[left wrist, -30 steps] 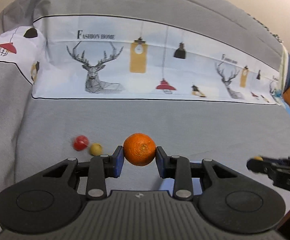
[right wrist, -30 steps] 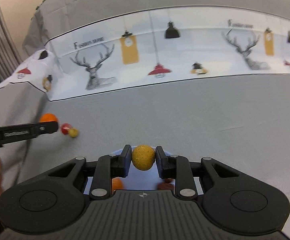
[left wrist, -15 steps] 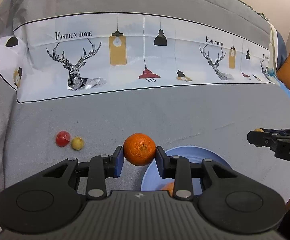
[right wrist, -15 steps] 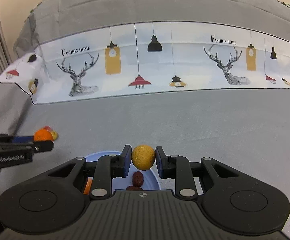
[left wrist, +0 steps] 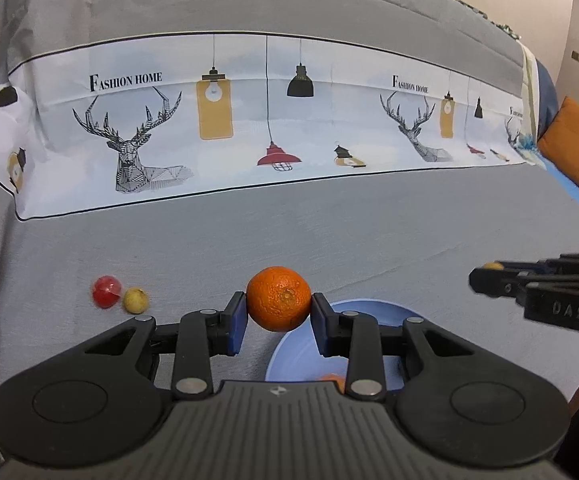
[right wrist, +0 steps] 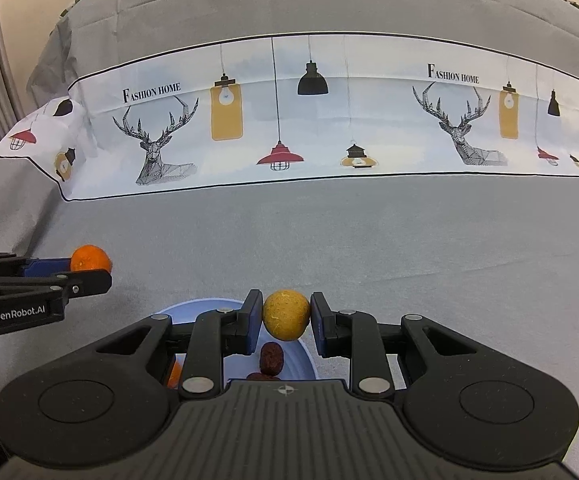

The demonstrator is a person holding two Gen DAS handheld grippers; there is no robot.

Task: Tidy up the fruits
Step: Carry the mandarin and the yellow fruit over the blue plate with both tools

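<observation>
Left gripper (left wrist: 278, 312): blue-padded fingers (left wrist: 236, 322) closed on an orange (left wrist: 278, 304), pads pressing its two sides, the fruit held clear above the near-left rim of a blue plate (left wrist: 385, 312). Right gripper (right wrist: 285, 318): fingers (right wrist: 252, 320) closed on a round yellow fruit (right wrist: 286, 314), held over the plate (right wrist: 209, 305), which in the right wrist view lies directly beneath the fingers. On the plate: two dark brown dried fruits (right wrist: 271, 357), one just behind the other, and an orange-coloured fruit (right wrist: 175, 374) largely hidden by the gripper body. On the grey bedspread (left wrist: 329, 240), left of the plate and well apart from it: a small red fruit (left wrist: 106, 291) and a small yellow fruit (left wrist: 136, 300), touching or nearly so. Beyond: a white printed band (left wrist: 269, 120) with deer, hanging lamps and the words "FASHION HOME". Far right in the left wrist view: an orange cushion (left wrist: 577, 148).
</observation>
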